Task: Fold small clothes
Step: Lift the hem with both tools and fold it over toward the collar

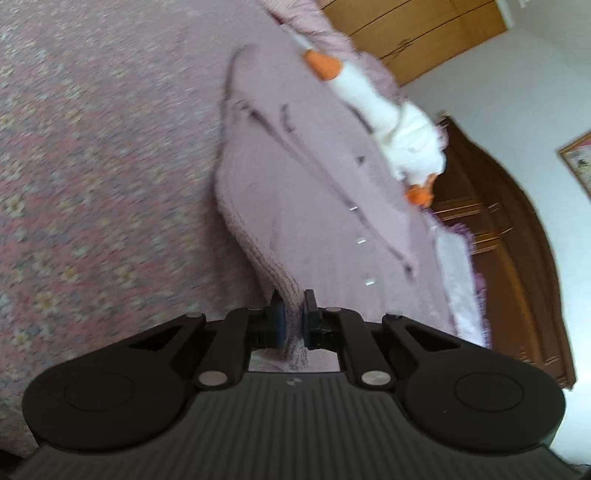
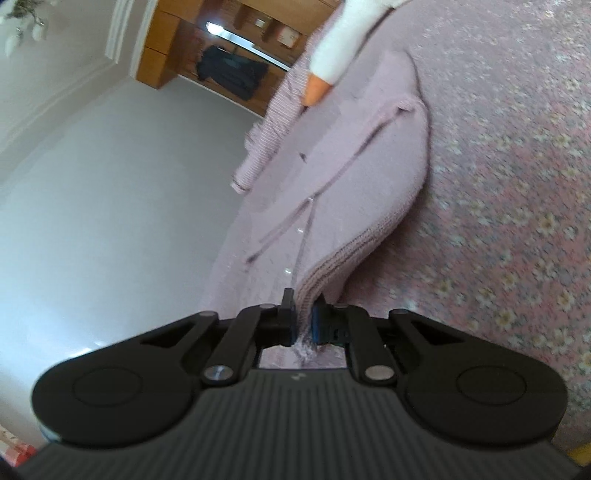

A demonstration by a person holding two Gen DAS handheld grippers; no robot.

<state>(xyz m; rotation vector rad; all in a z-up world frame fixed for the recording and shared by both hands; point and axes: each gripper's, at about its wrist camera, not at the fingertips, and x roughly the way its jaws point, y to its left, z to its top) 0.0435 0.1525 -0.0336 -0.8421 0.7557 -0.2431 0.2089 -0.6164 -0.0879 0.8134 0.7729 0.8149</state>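
A small mauve knit cardigan (image 1: pixel 314 192) with a button placket is lifted off a patterned pink bedspread (image 1: pixel 92 166). My left gripper (image 1: pixel 293 317) is shut on its ribbed hem. In the right wrist view the same cardigan (image 2: pixel 351 184) stretches away from me, and my right gripper (image 2: pixel 304 321) is shut on another part of the ribbed hem. A white plush goose (image 1: pixel 388 114) with orange beak and feet lies across the far end of the garment; its neck and beak (image 2: pixel 325 70) show in the right wrist view.
The flowered bedspread (image 2: pixel 498 221) fills one side of each view. Beyond it are a wooden headboard (image 1: pixel 509 240), wooden wardrobes (image 1: pixel 406 29), a white wall (image 2: pixel 92 184) and dark clothing (image 2: pixel 232 72) hanging in an open wardrobe.
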